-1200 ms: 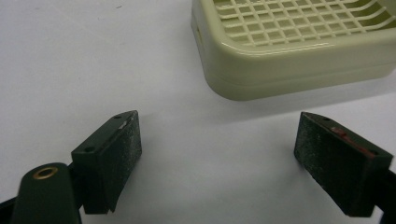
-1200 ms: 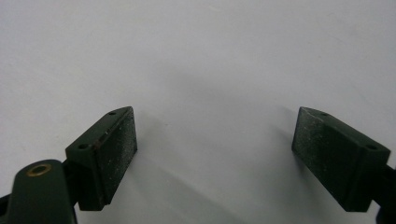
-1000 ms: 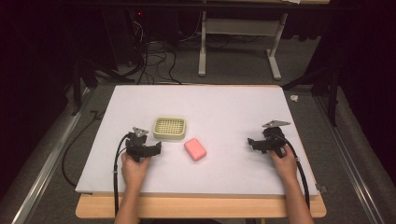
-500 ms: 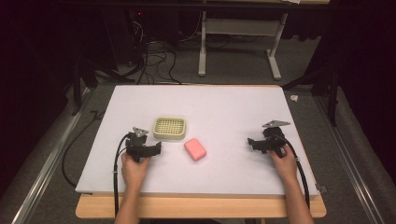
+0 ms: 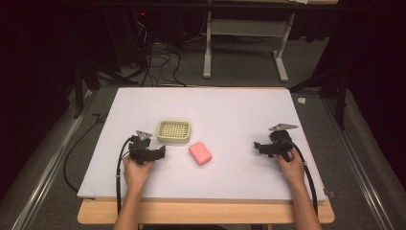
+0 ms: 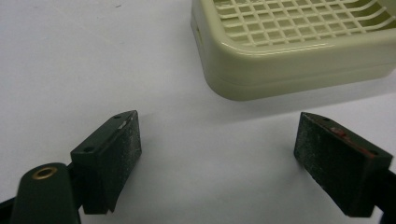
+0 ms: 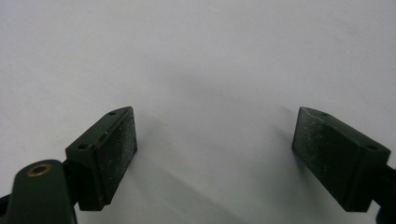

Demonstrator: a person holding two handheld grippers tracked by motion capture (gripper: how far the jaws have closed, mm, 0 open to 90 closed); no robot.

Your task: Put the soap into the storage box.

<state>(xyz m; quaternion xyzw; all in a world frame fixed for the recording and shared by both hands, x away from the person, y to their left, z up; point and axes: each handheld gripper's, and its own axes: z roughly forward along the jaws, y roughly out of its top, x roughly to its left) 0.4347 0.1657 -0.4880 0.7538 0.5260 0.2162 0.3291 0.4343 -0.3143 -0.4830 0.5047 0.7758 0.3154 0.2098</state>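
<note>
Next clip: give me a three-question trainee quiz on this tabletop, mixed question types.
1. True or false: the pink soap bar lies inside the cream soap dish.
2. Multiple choice: the left gripper is A) shut on the dish, B) open with nothing between its jaws, C) shut on the soap bar.
3. Short answer: which gripper is closer to the soap dish?

Key
1. False: the bar lies on the white table, beside the dish and apart from it.
2. B: the left gripper view shows the jaws apart over bare table, short of the dish.
3. The left gripper; the right gripper is off on the far side of the bar, jaws also open.
</note>
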